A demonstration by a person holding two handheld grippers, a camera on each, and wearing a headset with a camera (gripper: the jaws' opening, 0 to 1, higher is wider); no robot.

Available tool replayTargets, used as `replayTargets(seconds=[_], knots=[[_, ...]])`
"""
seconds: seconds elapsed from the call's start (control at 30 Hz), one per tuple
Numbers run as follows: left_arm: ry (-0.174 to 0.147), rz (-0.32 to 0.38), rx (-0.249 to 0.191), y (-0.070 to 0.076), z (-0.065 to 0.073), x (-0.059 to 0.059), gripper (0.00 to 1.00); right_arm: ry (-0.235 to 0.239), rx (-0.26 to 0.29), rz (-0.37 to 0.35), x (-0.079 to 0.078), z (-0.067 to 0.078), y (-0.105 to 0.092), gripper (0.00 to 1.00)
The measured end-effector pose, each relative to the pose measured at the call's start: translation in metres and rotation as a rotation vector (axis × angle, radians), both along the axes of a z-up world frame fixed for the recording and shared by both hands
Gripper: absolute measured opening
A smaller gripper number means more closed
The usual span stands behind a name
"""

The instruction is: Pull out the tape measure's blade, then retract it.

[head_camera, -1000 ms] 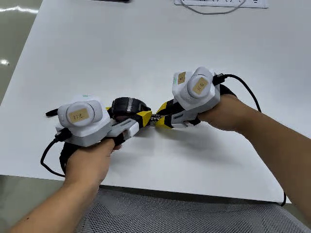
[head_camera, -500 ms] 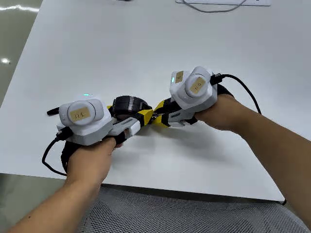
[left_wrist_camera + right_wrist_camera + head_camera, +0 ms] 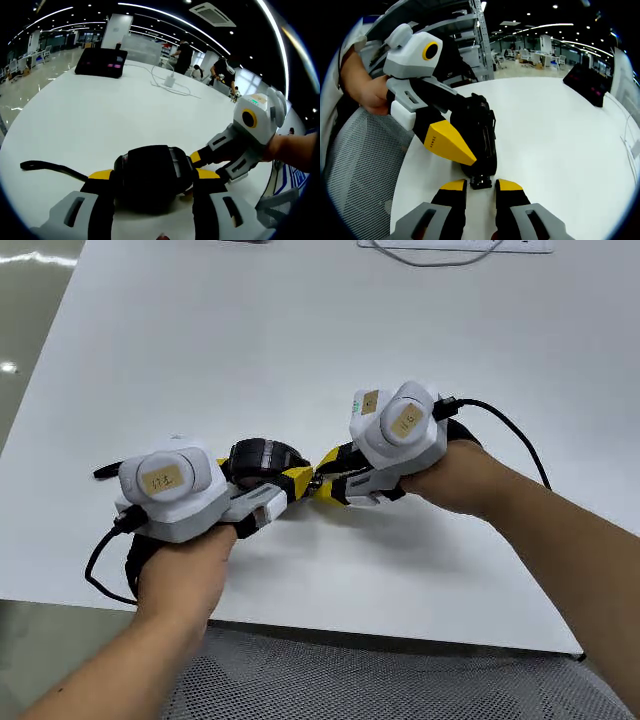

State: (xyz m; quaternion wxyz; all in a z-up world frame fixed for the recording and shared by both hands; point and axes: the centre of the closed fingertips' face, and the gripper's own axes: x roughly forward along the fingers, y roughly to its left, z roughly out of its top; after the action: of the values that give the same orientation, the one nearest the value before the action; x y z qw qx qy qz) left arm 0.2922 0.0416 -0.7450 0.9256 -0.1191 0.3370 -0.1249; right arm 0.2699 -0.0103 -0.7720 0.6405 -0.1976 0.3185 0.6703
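On the white table [image 3: 300, 340], black round tape measure [image 3: 262, 455] clamped in my left gripper [image 3: 155, 176], its metal hook [image 3: 480, 180] at 3 o'clock, pinched between my right gripper [image 3: 481, 189] tips.

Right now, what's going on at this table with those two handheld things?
A person is working a black tape measure with two handheld grippers at a white table. The left claw is clamped on the case, holding it. The right claw sits around the small hook at the blade's end, though a firm pinch can't be confirmed. The blade isn't pulled out yet.
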Motion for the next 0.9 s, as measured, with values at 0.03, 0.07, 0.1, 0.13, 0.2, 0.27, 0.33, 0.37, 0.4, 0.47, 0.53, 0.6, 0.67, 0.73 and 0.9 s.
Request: replayTargets(seconds=[0.03,0.07,0.1,0.13,0.2,0.27,0.33,0.37,0.4,0.47,0.53,0.6,0.67,0.73,0.9], knots=[[0.000,-0.001,0.002,0.0002,0.0000,0.0001,0.59,0.003,-0.001,-0.001,-0.0013,0.0011,-0.0018,0.21],[0.000,-0.006,0.007,0.0000,-0.0001,0.0002,0.59,0.004,-0.001,-0.002,-0.0020,0.0019,-0.0030,0.21],[-0.001,-0.017,0.022,0.0001,-0.0004,0.0003,0.59,0.004,-0.001,-0.003,-0.0027,0.0025,-0.0040,0.22],[0.000,-0.030,0.047,-0.0003,-0.0006,0.0002,0.59,0.005,-0.002,-0.006,-0.0030,0.0029,-0.0049,0.22],[0.012,-0.050,0.072,-0.0019,-0.0026,-0.0014,0.60,0.008,-0.001,-0.009,-0.0032,0.0038,-0.0056,0.23],[0.007,-0.048,0.061,-0.0033,-0.0016,-0.0011,0.63,0.009,0.003,-0.011,-0.0031,0.0042,-0.0060,0.24],[0.005,-0.053,0.064,-0.0037,-0.0014,-0.0016,0.64,0.013,0.005,-0.013,-0.0030,0.0045,-0.0059,0.24],[0.005,-0.053,0.063,-0.0036,-0.0013,-0.0018,0.64,0.012,0.005,-0.013,-0.0030,0.0048,-0.0061,0.24],[0.005,-0.052,0.062,-0.0033,-0.0009,-0.0019,0.64,0.013,0.005,-0.014,-0.0025,0.0048,-0.0060,0.24],[0.002,-0.055,0.063,-0.0032,-0.0001,-0.0018,0.63,0.010,0.009,-0.016,-0.0014,0.0059,-0.0059,0.24],[-0.002,-0.059,0.068,-0.0031,0.0011,-0.0019,0.64,0.010,0.012,-0.019,-0.0007,0.0075,-0.0063,0.24],[-0.008,-0.067,0.076,-0.0033,0.0020,-0.0020,0.64,0.010,0.020,-0.026,0.0003,0.0095,-0.0066,0.25],[-0.012,-0.076,0.086,-0.0036,0.0024,-0.0019,0.66,0.009,0.024,-0.031,0.0015,0.0095,-0.0075,0.27],[-0.017,-0.093,0.102,-0.0044,0.0031,-0.0022,0.66,0.007,0.020,-0.033,0.0019,0.0080,-0.0086,0.28],[-0.026,-0.110,0.134,-0.0031,0.0039,-0.0019,0.72,0.010,0.014,-0.039,0.0031,0.0055,-0.0117,0.31]])
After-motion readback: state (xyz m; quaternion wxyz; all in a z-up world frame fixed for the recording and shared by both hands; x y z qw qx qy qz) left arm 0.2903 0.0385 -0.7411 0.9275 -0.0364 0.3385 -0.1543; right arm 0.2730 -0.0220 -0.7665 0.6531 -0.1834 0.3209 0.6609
